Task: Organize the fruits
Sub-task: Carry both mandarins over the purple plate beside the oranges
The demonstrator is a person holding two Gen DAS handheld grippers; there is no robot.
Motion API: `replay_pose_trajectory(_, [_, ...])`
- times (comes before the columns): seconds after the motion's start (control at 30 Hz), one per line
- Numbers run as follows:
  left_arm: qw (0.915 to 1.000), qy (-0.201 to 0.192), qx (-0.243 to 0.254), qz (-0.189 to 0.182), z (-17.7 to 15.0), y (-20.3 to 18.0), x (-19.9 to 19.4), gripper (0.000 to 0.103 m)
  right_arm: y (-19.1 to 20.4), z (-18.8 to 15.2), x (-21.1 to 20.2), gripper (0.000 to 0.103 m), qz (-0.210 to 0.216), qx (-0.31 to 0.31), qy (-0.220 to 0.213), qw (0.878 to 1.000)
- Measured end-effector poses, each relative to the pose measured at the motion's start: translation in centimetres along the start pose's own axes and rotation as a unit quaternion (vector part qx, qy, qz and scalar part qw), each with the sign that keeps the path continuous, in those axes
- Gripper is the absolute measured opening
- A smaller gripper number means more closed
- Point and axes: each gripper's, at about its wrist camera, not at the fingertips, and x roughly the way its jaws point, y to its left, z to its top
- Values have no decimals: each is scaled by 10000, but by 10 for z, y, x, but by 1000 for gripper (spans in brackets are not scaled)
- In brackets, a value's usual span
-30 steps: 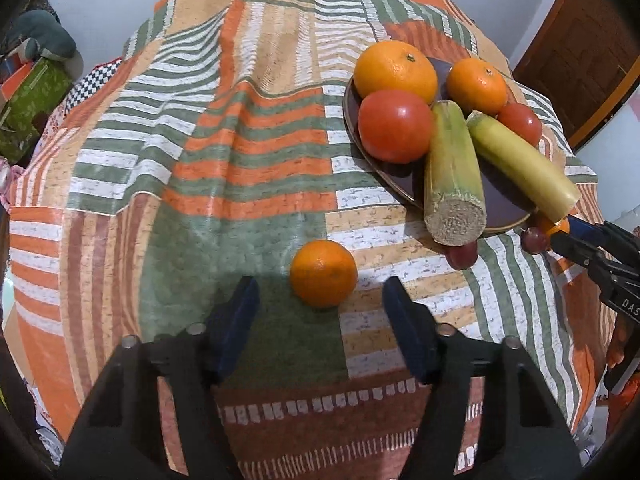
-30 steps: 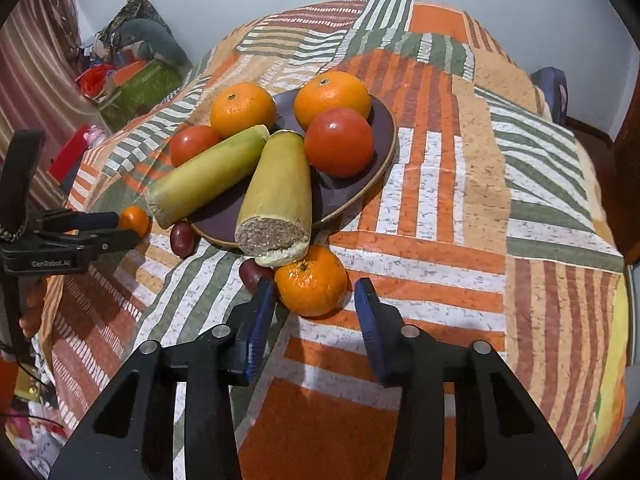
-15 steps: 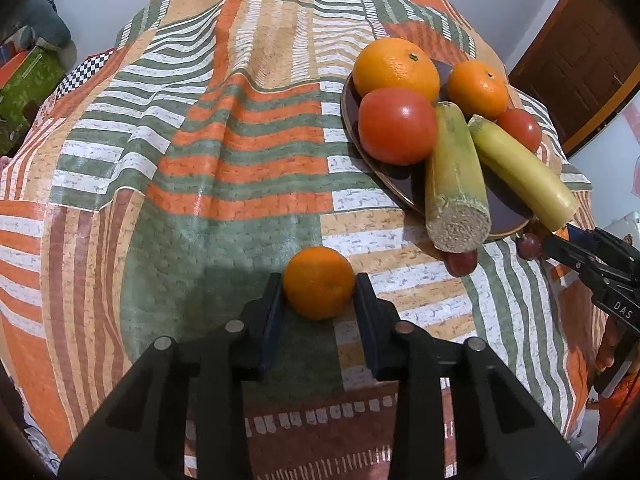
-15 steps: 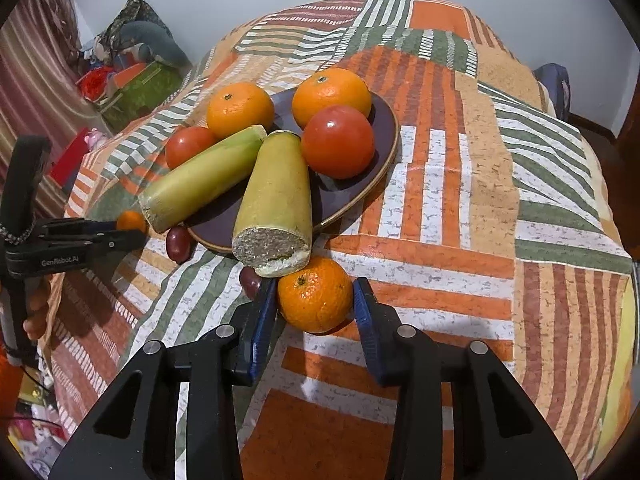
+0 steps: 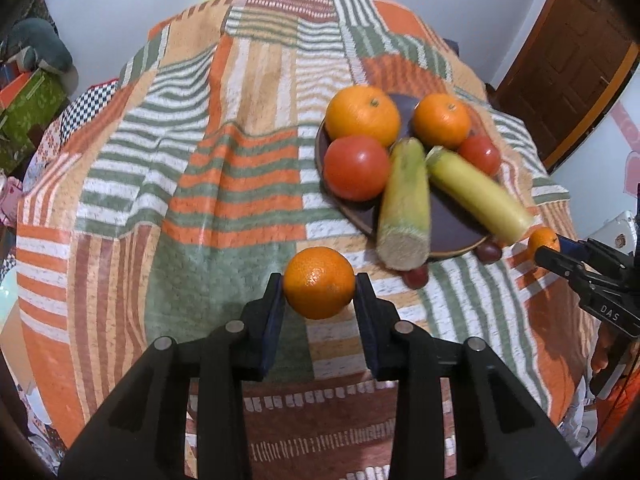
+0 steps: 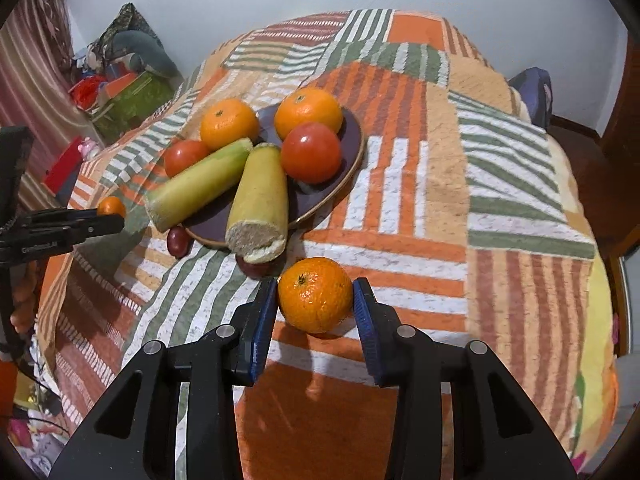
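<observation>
Between the pads of each gripper sits one orange: the left gripper [image 5: 319, 292] clamps its orange [image 5: 319, 283]; the right gripper [image 6: 315, 300] clamps another [image 6: 315, 294]; the plate [image 6: 352, 148] lies ahead, nearer the right one.

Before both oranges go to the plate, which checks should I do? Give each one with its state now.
1. Left tool shut on its orange: ok.
2. Right tool shut on the other orange: ok.
3. Left orange clear of the cloth: cannot tell.
4. Free spot on the plate: not ok, crowded.
5. Corn cobs stable over the rim: cannot tell.
</observation>
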Motion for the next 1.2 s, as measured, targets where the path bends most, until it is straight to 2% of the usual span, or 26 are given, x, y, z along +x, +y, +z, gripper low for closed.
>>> replay_pose_trajectory(0.23, [9996, -250, 112, -85, 18, -13, -12, 35, 6, 20, -14, 35, -7, -101, -346, 9993])
replay_pose_trajectory(0.6, [9976, -565, 318, -237, 50, -34, -17, 35, 27, 51, -13, 35, 132, -359, -696, 9968])
replay_pose_trajectory(0.93, [9959, -696, 473, -345, 76, -47, -12, 35, 39, 76, 1, 35, 215, -535, -827, 9949])
replay_pose_trajectory(1.2, [9962, -708, 364, -367, 91, -47, 3, 35, 43, 90, 13, 35, 236, -552, -849, 9946])
